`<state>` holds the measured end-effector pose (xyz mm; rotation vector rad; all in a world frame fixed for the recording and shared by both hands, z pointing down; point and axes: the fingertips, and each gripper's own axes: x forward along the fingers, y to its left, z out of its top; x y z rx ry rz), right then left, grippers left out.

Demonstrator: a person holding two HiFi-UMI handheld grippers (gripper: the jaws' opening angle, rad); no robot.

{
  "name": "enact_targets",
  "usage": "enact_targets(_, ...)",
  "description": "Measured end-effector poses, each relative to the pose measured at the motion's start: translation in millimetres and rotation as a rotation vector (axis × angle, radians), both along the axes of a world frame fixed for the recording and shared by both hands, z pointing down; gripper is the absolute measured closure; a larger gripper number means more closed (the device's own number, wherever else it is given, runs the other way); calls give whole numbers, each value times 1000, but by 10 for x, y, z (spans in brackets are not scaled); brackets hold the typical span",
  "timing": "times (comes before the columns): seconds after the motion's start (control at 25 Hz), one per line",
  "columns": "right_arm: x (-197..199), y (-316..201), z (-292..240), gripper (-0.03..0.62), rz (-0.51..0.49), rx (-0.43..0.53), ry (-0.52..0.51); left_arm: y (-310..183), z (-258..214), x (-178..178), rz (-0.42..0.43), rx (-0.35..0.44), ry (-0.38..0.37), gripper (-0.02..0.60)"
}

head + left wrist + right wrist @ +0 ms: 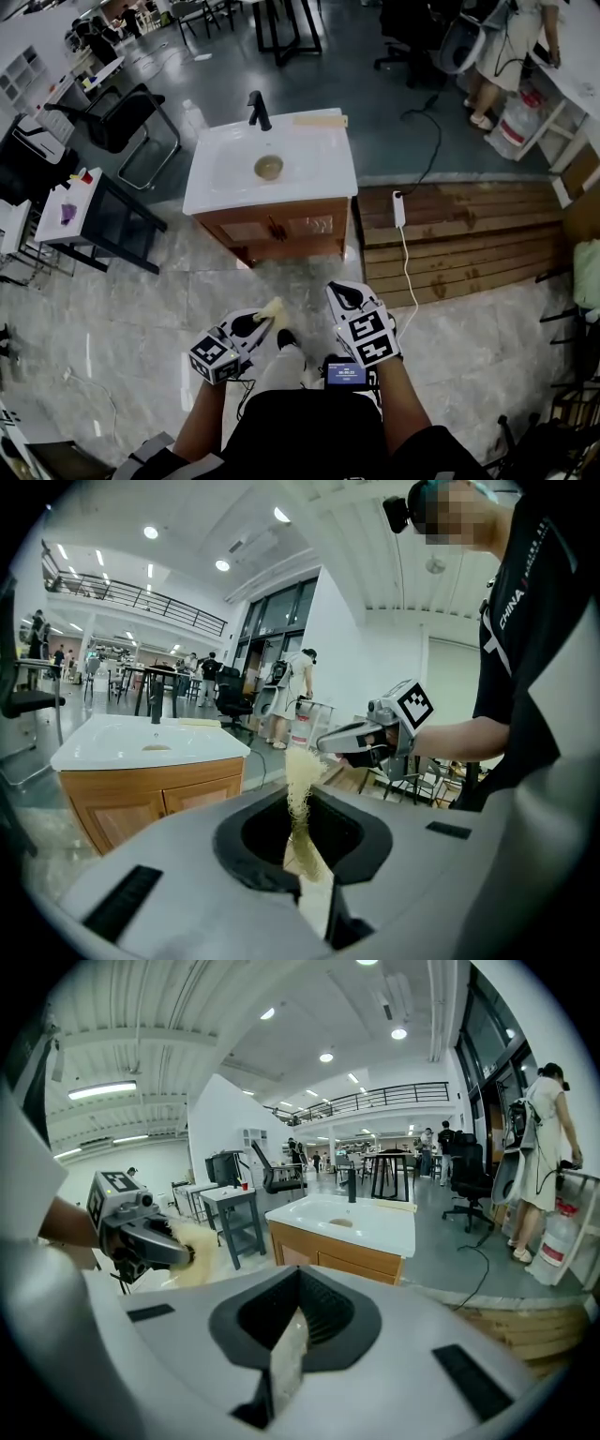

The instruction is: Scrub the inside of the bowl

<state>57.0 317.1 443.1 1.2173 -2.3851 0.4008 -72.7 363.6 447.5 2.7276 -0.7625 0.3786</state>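
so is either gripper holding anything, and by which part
The left gripper pinches a yellowish scrubber by one end; the right gripper is shut with nothing in it.

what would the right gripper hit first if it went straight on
Probably the sink cabinet, straight ahead of the right gripper with nothing standing between. It tilts downward, so it might meet the floor just short; depth is unclear.

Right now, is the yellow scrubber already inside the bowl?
No, the loofah scrubber is clamped in the left hand-held gripper, well away from the bowl sitting in the white sink.
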Motion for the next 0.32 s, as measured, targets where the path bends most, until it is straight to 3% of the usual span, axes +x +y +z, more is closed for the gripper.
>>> enact_targets(0.32,-55,61,-47,586,-18,21,5,109,-52,81,35,26,-12,554)
